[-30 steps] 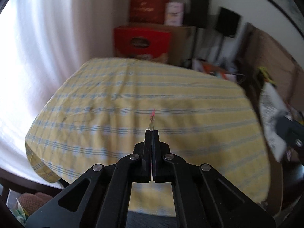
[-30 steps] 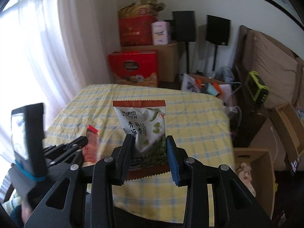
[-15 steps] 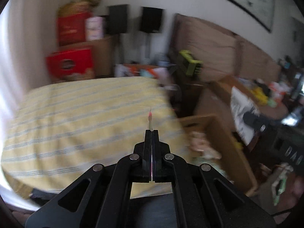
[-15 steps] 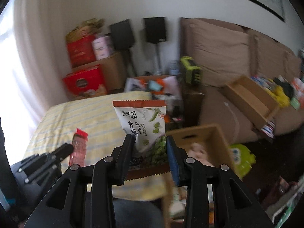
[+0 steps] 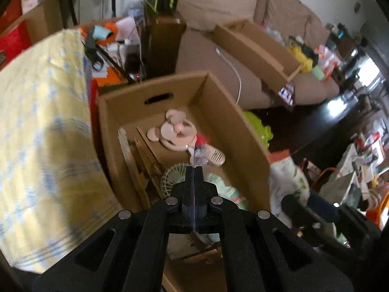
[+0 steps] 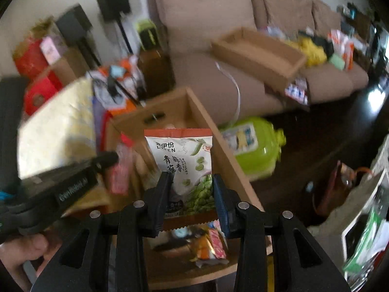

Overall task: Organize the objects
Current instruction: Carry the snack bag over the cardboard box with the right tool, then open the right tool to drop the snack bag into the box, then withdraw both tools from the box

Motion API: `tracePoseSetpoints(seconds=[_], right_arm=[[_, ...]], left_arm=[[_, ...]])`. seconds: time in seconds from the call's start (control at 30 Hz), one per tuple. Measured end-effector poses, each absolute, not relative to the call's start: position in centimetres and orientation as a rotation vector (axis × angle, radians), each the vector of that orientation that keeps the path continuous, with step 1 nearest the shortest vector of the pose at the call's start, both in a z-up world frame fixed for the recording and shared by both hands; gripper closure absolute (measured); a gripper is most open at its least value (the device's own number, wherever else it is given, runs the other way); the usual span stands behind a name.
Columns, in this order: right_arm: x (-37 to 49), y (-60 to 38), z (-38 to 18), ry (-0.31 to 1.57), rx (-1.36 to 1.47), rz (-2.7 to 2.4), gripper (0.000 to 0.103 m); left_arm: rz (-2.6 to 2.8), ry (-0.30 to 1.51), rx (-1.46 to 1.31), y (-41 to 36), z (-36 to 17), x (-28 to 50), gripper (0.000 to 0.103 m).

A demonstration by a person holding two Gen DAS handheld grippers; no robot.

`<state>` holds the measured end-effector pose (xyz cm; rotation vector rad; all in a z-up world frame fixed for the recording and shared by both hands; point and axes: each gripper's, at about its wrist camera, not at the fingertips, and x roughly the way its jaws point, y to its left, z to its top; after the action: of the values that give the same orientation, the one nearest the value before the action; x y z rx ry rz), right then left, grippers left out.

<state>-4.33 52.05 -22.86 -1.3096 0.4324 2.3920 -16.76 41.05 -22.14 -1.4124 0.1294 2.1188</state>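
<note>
My left gripper [image 5: 194, 168] is shut on a thin pink-and-red snack sachet [image 5: 198, 152], seen edge-on above an open cardboard box [image 5: 218, 112]. The right wrist view shows the same sachet [image 6: 120, 168] flat, hanging from the left gripper [image 6: 114, 157]. My right gripper [image 6: 190, 178] is shut on a white pea-snack bag [image 6: 184, 160] with green peas and an orange top, upright over the cardboard box [image 6: 201, 119]. That bag [image 5: 287, 177] also appears at the right of the left wrist view. A pink fan [image 5: 177, 131] and a white fan [image 5: 176, 174] lie in the box.
The yellow checked tablecloth [image 5: 41, 131] borders the box on the left. A brown sofa [image 6: 243, 48] with a shallow cardboard tray [image 6: 257, 53] stands behind. A lime-green container [image 6: 255, 146] sits on the dark floor right of the box. Snack wrappers [image 6: 211, 243] lie inside the box. A hand [image 6: 22, 255] grips the left tool.
Both grippers swung right from above the yellow table to over the cardboard box and tipped downward. Each still holds its packet.
</note>
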Motion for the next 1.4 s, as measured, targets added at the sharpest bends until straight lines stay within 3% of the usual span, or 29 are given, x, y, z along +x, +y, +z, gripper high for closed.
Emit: tracePoseSetpoints(seconds=[0.2,0.43,0.5,0.57,0.63,0.7,0.73,0.8,0.9,1.03,1.4], right_arm=[[-4.5,52.2,-27.7,0.477,-1.438,2.327,0.069],[-4.6,51.7,-26.6,0.458,-1.439,2.320,0.068],[-4.6,51.7,-25.9,0.446,-1.435,2.320,0.065],[-4.2,51.6,-25.1,0.425,-1.425,2.317,0.059],[-3.5,51.1,-24.1,0.383,-1.407,2.303,0.043],[-2.7,50.5,-23.3,0.340,-1.399,2.294,0.035],[-2.0,50.0,-22.8,0.318,-1.396,2.289,0.035],[-0.9,49.3,-22.1,0.300,-1.393,2.284,0.033],[1.0,47.4,-20.6,0.212,-1.352,2.253,0.031],[2.3,45.2,-18.6,0.169,-1.330,2.280,0.030],[4.7,41.1,-14.0,0.087,-1.241,2.322,0.028]], left_arm=[[2.153,0.206,-1.376,40.3,-24.3,-16.6,0.102],[2.132,0.224,-1.289,40.3,-23.3,-15.6,0.101],[2.122,0.234,-1.264,40.4,-22.8,-15.2,0.094],[2.103,0.229,-1.274,40.2,-22.4,-15.0,0.080],[2.067,0.204,-1.283,39.5,-21.5,-14.5,0.069],[2.049,0.218,-1.269,38.7,-20.4,-13.7,0.060],[2.048,0.231,-1.263,38.4,-20.0,-13.3,0.049],[2.040,0.268,-1.237,37.7,-18.9,-12.2,0.036],[2.041,0.303,-1.196,36.4,-17.1,-10.5,0.033],[2.065,0.309,-1.169,35.1,-15.0,-9.1,0.008],[2.038,0.258,-1.038,32.2,-8.2,-6.5,0.010]])
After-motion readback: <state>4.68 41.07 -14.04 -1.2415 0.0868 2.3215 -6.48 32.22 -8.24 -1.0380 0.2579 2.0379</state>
